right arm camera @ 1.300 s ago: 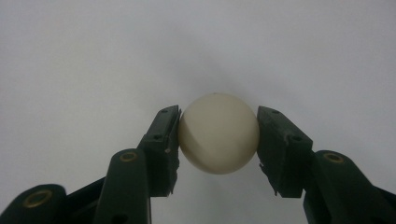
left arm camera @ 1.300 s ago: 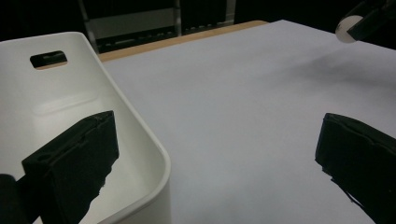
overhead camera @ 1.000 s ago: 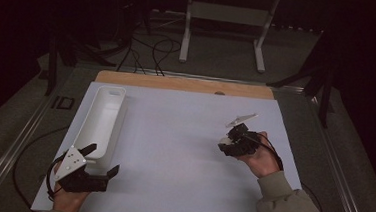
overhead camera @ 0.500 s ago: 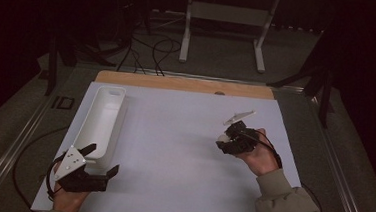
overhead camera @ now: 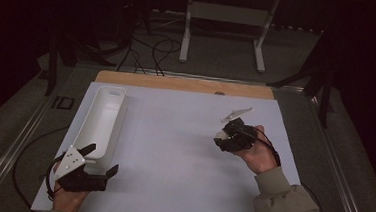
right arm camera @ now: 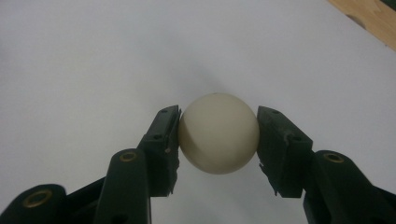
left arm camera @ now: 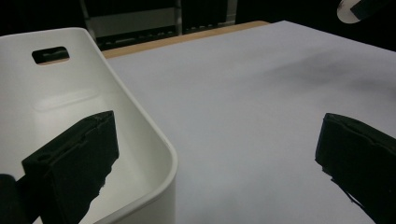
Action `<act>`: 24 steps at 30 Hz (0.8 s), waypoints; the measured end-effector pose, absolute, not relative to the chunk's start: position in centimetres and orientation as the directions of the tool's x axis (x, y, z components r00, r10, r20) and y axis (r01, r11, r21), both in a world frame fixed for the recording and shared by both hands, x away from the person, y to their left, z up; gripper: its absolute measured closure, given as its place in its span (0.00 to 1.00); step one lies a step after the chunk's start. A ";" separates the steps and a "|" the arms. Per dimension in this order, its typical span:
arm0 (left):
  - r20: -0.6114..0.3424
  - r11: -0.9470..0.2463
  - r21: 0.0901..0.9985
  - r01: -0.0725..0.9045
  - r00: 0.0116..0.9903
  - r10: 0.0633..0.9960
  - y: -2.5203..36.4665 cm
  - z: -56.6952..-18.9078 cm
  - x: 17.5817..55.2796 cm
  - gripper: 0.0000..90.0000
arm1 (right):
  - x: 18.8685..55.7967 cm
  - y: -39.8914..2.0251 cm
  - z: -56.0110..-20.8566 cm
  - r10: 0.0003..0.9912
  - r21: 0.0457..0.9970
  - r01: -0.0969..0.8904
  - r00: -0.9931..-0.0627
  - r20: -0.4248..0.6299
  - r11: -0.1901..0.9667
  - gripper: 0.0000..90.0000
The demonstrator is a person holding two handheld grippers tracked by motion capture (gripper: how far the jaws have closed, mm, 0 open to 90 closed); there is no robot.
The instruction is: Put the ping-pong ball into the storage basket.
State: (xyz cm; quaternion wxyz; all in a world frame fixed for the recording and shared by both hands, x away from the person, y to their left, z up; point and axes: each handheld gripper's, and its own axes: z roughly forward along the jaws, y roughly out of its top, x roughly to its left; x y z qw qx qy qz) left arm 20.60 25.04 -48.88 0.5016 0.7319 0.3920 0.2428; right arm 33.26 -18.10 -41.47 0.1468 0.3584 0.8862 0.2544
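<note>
A cream white ball (right arm camera: 218,133) sits between the two black jaws of my right gripper (right arm camera: 218,140), which is shut on it. In the high view that gripper (overhead camera: 222,136) hovers over the right part of the white table sheet (overhead camera: 173,150), the ball (overhead camera: 220,135) showing at its tip. My left gripper (overhead camera: 101,161) rests at the near left corner, open and empty. In the left gripper view one jaw overlaps the near end of the long white tray (left arm camera: 84,107), the other stands over bare sheet. The tray (overhead camera: 102,117) lies lengthwise along the left side.
A wooden table edge (overhead camera: 182,84) runs along the far side of the sheet. Beyond it stand a white metal stand (overhead camera: 227,18) and cables on the dark floor. A metal rail (overhead camera: 12,149) borders the table's left side.
My right gripper has drifted slightly to the left with the ball in it. The left gripper has stayed in place.
</note>
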 end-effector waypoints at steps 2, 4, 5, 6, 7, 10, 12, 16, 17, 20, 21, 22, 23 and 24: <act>-0.038 -0.189 0.925 0.330 0.575 0.817 25.1 -48.9 20.6 0.00 | 33.3 -17.9 -41.3 0.710 0.555 0.561 -0.700 -0.079 0.614 0.56; -0.040 -0.188 0.924 0.333 0.574 0.818 25.1 -48.9 20.6 0.00 | 33.3 -17.8 -41.2 0.707 0.556 0.556 -0.703 -0.082 0.617 0.56; -0.041 -0.188 0.924 0.334 0.573 0.818 25.1 -49.0 20.6 0.00 | 33.3 -17.7 -41.2 0.707 0.559 0.555 -0.702 -0.083 0.616 0.56; -0.041 -0.187 0.924 0.334 0.573 0.819 25.1 -49.0 20.7 0.00 | 33.3 -17.6 -41.1 0.706 0.557 0.555 -0.703 -0.082 0.617 0.56; -0.041 -0.187 0.924 0.334 0.573 0.819 25.1 -49.0 20.7 0.00 | 33.3 -17.6 -41.1 0.706 0.557 0.555 -0.703 -0.082 0.617 0.56; -0.041 -0.189 0.923 0.334 0.573 0.818 25.2 -49.0 20.7 0.00 | 33.4 -17.4 -40.9 0.702 0.560 0.548 -0.707 -0.087 0.621 0.56; -0.042 -0.188 0.923 0.337 0.573 0.819 25.2 -49.1 20.7 0.00 | 33.4 -17.3 -40.8 0.701 0.561 0.547 -0.708 -0.086 0.621 0.56; -0.045 -0.185 0.923 0.338 0.571 0.819 25.2 -49.1 20.8 0.00 | 33.5 -17.0 -40.7 0.699 0.563 0.544 -0.710 -0.087 0.622 0.56; -0.045 -0.186 0.922 0.338 0.572 0.819 25.2 -49.1 20.8 0.00 | 33.5 -17.0 -40.6 0.699 0.562 0.544 -0.710 -0.088 0.623 0.56; -0.044 -0.188 0.921 0.340 0.573 0.819 25.2 -49.2 20.8 0.00 | 33.6 -16.8 -40.5 0.696 0.565 0.540 -0.712 -0.088 0.624 0.56; -0.044 -0.189 0.921 0.341 0.573 0.818 25.2 -49.2 20.8 0.00 | 33.6 -16.7 -40.5 0.698 0.566 0.541 -0.711 -0.088 0.622 0.56; -0.044 -0.189 0.921 0.341 0.573 0.818 25.2 -49.2 20.8 0.00 | 33.6 -16.7 -40.4 0.699 0.565 0.542 -0.710 -0.087 0.622 0.56; -0.044 -0.189 0.921 0.341 0.573 0.818 25.2 -49.2 20.8 0.00 | 33.7 -16.6 -40.4 0.695 0.567 0.538 -0.713 -0.088 0.624 0.56; -0.045 -0.189 0.921 0.341 0.573 0.818 25.2 -49.2 20.8 0.00 | 33.7 -16.6 -40.4 0.694 0.566 0.538 -0.714 -0.087 0.625 0.56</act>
